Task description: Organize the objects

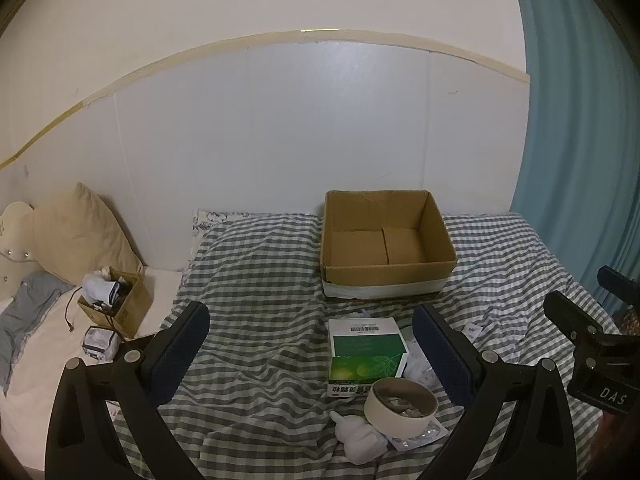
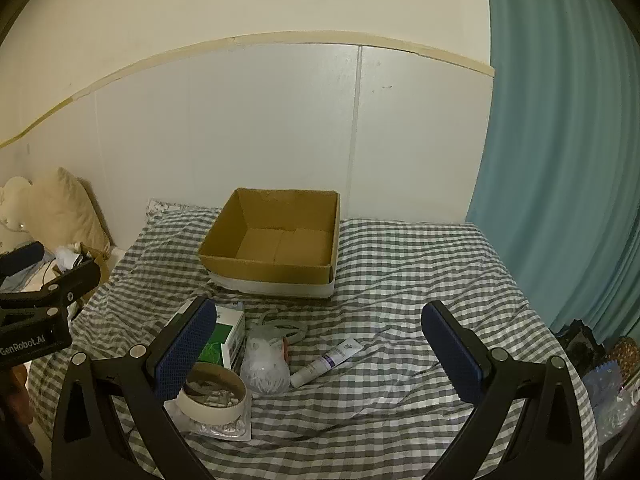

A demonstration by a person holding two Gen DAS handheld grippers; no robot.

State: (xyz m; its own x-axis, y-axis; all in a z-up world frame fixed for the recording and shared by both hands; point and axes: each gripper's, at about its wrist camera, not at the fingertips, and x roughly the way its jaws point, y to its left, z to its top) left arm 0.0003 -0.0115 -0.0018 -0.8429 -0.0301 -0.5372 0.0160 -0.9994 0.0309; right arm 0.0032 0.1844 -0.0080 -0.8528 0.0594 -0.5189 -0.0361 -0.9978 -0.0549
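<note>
With both the left gripper (image 1: 312,344) and right gripper (image 2: 320,344) spread wide and empty above the bed (image 2: 400,280), the light, stiff green box (image 1: 366,354) lying before the empty cardboard box (image 1: 386,240) probably suits a grasp across its narrow sides.

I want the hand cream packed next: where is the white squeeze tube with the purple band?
In the right wrist view, the white squeeze tube lies on the checked bedsheet, just right of the clear plastic bag, before the open cardboard box.
</note>
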